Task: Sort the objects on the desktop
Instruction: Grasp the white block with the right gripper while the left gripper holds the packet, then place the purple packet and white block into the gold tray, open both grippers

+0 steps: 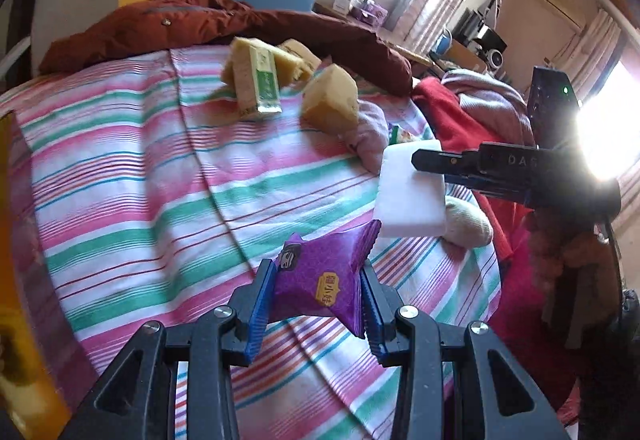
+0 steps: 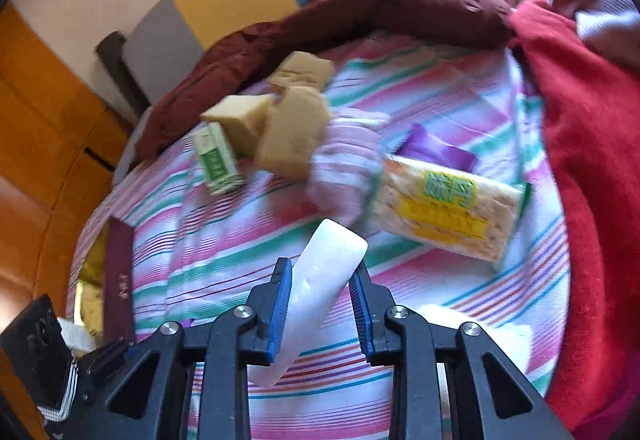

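Observation:
My left gripper (image 1: 318, 280) is shut on a purple snack packet (image 1: 324, 276) and holds it above the striped cloth (image 1: 140, 180). My right gripper (image 2: 320, 280) is shut on a white sponge block (image 2: 320, 280); in the left wrist view it (image 1: 424, 160) holds the same block (image 1: 412, 196) at the right, above the cloth. Several tan sponge chunks (image 1: 330, 100) and a green-and-white box (image 1: 258, 84) lie at the far side. A cracker packet (image 2: 444, 204) and another purple packet (image 2: 436, 150) lie ahead of the right gripper.
A dark red jacket (image 1: 200, 20) lies along the far edge. Red fabric (image 2: 592, 160) is heaped at the right. A pink striped sock (image 2: 348, 160) lies mid-cloth. A maroon booklet (image 2: 118, 280) and a yellow item (image 2: 88, 300) sit at the left edge.

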`<control>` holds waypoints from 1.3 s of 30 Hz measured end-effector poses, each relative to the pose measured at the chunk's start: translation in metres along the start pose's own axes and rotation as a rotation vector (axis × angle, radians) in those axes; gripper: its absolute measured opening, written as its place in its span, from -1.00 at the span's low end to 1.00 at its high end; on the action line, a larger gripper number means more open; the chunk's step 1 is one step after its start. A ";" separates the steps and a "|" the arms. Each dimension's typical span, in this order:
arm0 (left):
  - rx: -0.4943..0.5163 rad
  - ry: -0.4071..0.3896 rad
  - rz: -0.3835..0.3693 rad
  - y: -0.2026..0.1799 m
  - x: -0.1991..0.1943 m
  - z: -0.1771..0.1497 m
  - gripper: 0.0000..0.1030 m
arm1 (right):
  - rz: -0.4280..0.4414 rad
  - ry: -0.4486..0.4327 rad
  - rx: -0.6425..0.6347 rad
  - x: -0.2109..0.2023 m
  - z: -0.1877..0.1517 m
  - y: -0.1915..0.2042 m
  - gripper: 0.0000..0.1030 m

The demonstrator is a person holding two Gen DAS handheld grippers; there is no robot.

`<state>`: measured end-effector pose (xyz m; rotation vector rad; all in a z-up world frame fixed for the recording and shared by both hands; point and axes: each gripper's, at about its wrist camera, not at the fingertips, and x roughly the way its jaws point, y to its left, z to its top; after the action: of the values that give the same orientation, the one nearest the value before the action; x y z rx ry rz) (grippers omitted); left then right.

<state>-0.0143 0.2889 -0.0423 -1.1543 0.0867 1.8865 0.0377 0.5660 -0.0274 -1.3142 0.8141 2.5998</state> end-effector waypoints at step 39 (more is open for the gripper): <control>-0.474 -0.246 0.537 0.212 -0.191 -0.020 0.12 | 0.322 0.081 -0.517 0.069 -0.049 0.344 0.22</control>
<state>-0.1213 0.0290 0.0110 -1.2795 -0.2208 2.6116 -0.0839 0.2400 0.0366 -1.5215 0.3934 3.1802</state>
